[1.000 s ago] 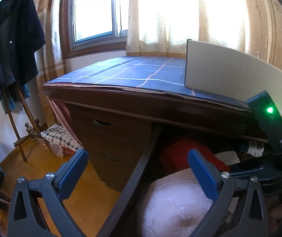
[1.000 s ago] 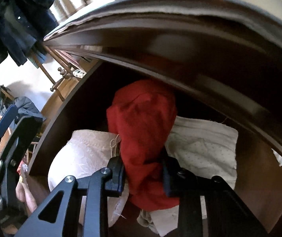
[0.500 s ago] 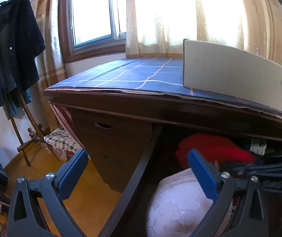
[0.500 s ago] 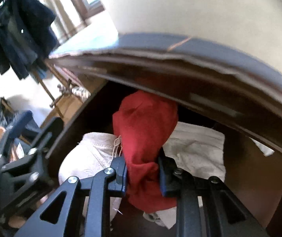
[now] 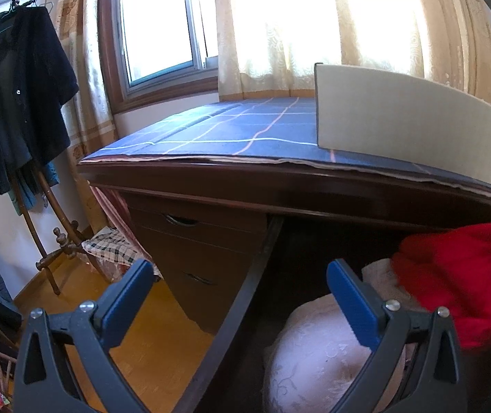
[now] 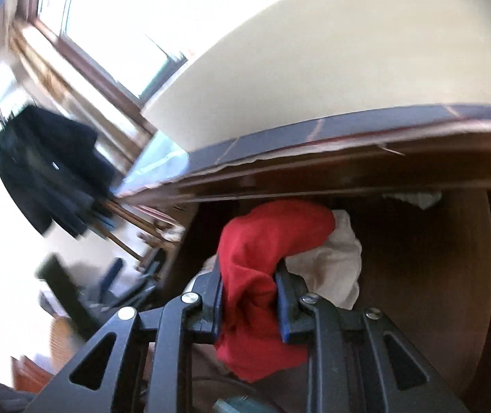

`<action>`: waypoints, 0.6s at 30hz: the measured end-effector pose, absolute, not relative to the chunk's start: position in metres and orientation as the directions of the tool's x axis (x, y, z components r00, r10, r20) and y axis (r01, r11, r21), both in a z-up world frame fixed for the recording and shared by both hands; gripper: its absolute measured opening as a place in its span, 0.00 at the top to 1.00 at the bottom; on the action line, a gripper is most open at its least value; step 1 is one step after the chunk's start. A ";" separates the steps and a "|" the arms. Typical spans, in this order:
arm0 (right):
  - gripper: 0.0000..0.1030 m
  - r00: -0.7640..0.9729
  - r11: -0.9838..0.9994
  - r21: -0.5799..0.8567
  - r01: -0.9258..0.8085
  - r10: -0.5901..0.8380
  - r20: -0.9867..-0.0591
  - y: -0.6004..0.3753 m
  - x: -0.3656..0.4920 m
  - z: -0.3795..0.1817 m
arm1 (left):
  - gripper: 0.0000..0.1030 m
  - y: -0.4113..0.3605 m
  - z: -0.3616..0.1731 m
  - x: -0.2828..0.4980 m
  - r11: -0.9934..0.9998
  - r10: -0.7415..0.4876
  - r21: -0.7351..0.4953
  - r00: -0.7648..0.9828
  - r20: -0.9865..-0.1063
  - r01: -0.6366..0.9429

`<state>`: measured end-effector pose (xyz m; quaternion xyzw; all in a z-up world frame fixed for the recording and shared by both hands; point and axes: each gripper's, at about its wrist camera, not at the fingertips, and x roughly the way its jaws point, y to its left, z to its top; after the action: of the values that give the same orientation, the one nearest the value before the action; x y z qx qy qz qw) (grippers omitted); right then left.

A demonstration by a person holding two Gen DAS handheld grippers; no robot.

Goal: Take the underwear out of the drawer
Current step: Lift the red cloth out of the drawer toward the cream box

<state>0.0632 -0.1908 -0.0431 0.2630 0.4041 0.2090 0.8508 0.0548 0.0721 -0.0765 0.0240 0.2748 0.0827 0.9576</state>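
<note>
My right gripper [image 6: 248,296] was clenched on the red underwear [image 6: 262,261], its jaws having just drawn tighter over the past second with the cloth bunched between them; the fabric rose in a hump above the pads and hung in a loose fold below them. The garment sat above the open drawer [image 6: 427,268], near the front of the dark wooden desk [image 5: 245,186], with a crumpled white garment [image 6: 334,265] just beside it on the right and partly under it. From my left side the same underwear [image 5: 458,282] showed as a red mass at the right edge, lifted over a pale lace-patterned bundle [image 5: 317,354] that lay in the near part of the drawer. My left gripper [image 5: 238,296] was released, its blue pads [image 5: 352,303] spread wide with nothing between them, one finger over the wooden floor and the other over the drawer (the drawer's left wall ran between them). On the desk top lay a blue checked cloth [image 5: 231,130], and a cream board [image 5: 400,117] stood upright on its right part. Far left, a dark jacket [image 5: 14,96] hung on a wooden coat stand beside the curtained window [image 5: 162,27].
</note>
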 end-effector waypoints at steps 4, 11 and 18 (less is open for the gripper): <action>0.75 0.621 0.752 0.648 -0.124 0.568 -0.540 -0.209 0.033 -0.032 | 0.00 0.074 -0.077 0.055 0.985 0.171 0.088 0.834 -0.524 -0.147; 0.75 0.685 0.730 0.670 -0.137 0.558 -0.469 -0.231 0.001 -0.002 | 0.00 0.072 -0.077 0.054 0.984 0.178 0.106 0.838 -0.516 -0.144; 0.75 0.723 0.729 0.656 -0.195 0.558 -0.406 -0.223 -0.005 0.031 | 0.00 0.071 -0.076 0.052 0.984 0.179 0.113 0.843 -0.507 -0.141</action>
<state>-0.0050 -0.2234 0.0306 0.2994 0.3039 0.2143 0.8787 0.0521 0.0707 -0.0761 0.0356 0.2676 0.0835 0.9592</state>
